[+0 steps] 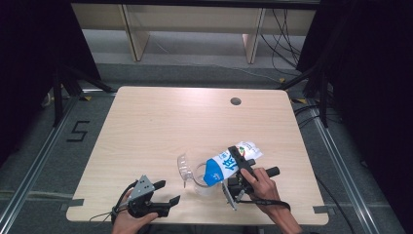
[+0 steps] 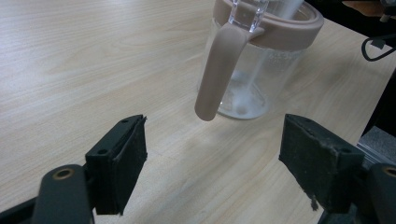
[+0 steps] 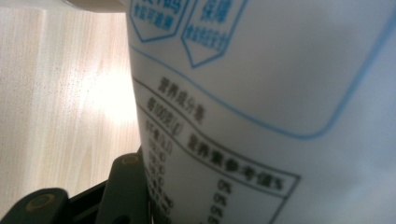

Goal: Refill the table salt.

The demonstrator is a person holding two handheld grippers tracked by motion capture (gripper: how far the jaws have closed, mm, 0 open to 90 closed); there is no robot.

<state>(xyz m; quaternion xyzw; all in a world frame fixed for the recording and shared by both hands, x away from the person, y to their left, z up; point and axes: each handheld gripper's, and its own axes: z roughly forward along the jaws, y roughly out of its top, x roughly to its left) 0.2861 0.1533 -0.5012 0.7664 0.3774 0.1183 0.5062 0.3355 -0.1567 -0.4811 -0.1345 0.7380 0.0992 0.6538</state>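
A blue-and-white printed carton (image 1: 233,162) is tipped over a clear plastic jug with a pinkish-beige rim and handle (image 1: 202,181), its blue end lowered into the jug's mouth and its white end raised toward the far right. The jug stands upright near the front edge of the pale wood-grain counter (image 1: 160,122), a little right of centre, with its clear lid flipped open to the left. In the left gripper view its handle (image 2: 219,70) hangs down the near side, and a little white residue lies at the bottom.

The counter has a round cable hole (image 1: 235,101) near its far edge. Around it are grey carpet, metal floor rails, black curtains on both sides and light wooden furniture legs at the back.

The right tool (image 1: 239,171) is clamped on the carton's middle; its own view shows the carton's printed table pressed against one black jaw. The left tool (image 1: 163,192) rests at the front left, jaws wide apart and holding nothing, pointed at the jug.
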